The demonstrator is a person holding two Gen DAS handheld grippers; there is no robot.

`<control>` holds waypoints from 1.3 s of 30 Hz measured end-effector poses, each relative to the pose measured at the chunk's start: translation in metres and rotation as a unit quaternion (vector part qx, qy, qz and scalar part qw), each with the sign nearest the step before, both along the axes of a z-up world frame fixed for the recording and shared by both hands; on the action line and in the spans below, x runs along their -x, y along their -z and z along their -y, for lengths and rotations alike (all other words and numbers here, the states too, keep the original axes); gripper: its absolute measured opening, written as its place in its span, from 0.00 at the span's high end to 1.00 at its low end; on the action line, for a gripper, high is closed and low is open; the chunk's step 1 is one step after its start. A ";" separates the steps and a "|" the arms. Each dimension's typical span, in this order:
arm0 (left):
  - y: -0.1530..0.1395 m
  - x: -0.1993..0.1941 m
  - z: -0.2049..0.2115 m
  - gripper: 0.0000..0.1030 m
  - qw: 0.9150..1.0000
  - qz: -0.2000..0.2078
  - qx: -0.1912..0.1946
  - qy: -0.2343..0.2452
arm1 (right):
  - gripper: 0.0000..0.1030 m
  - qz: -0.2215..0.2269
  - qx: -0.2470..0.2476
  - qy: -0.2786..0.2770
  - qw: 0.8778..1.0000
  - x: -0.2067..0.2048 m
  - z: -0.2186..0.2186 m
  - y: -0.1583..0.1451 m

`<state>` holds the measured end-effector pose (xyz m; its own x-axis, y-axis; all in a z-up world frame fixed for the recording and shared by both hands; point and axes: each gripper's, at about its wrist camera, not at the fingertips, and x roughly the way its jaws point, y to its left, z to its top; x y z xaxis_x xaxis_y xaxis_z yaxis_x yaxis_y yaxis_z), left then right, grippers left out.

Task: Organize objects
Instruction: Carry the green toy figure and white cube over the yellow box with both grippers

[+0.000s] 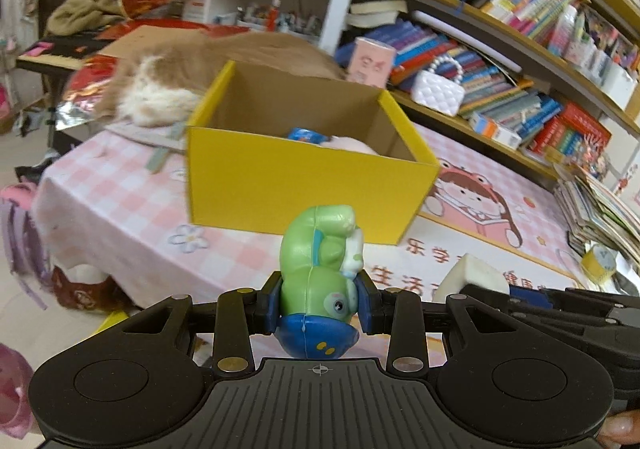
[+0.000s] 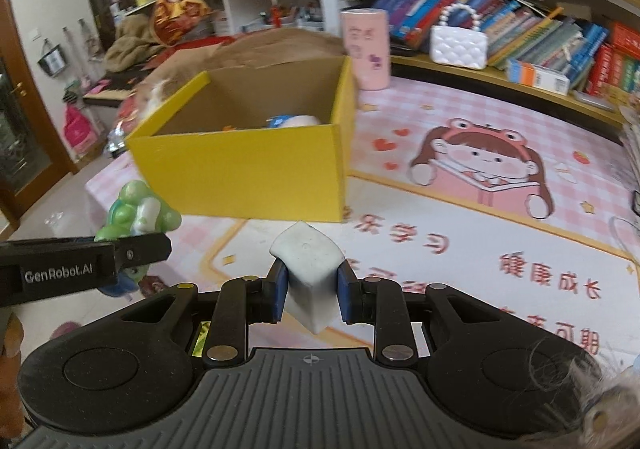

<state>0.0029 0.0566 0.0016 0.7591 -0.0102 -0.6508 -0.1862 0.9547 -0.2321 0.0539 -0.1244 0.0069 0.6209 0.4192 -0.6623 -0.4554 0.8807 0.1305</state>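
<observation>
Left wrist view: a yellow box point(image 1: 304, 173) stands open-topped on a worktop point(image 1: 120, 217) covered with a pink checked cloth. The worktop's left edge drops to the floor just left of the box; bare cloth lies between the box's near wall and the tool. A bookshelf point(image 1: 500, 49) runs along the right side behind the box, and a furry brown heap point(image 1: 192, 65) lies just behind it. Inside the box, a blue thing and a pale thing show above the near wall. The left tool point(image 1: 320, 303) pinches a green toy point(image 1: 320, 261), its blue pads pressed on both sides; the toy hangs in the air short of the box. At the right edge the other tool's black frame shows, with a white block point(image 1: 472, 277) at its tip.

Right wrist view: the box point(image 2: 248, 173) sits ahead and slightly left, its near wall facing the camera. Open cloth with a cartoon girl point(image 2: 484, 169) spreads to the right up to the bookshelf point(image 2: 520, 33). A pink cup point(image 2: 366, 49) stands just behind the box's right corner. The right tool point(image 2: 310, 293) clamps the white block point(image 2: 310, 269) between its pads, held above the cloth in front of the box. At the left, the left tool's arm carries the green toy point(image 2: 136, 215) near the box's left corner.
</observation>
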 end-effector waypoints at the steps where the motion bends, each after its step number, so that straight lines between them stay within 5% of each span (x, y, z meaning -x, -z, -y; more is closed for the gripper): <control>1: -0.001 0.004 -0.004 0.66 1.000 0.002 -0.001 -0.003 | 0.78 0.002 -0.001 -0.003 1.000 0.004 -0.004 -0.001; 22: -0.024 0.036 -0.054 0.67 0.998 0.051 -0.023 -0.002 | 0.78 0.050 -0.017 -0.012 0.999 0.032 -0.063 -0.021; 39: -0.042 -0.041 -0.070 0.67 0.995 0.090 -0.034 -0.034 | 0.78 0.089 -0.027 -0.045 0.995 -0.052 -0.091 -0.049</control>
<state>0.0437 0.1263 0.0438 0.8611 0.0847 -0.5013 -0.2122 0.9559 -0.2030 0.1061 -0.0332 0.0555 0.6854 0.5097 -0.5201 -0.5516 0.8296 0.0861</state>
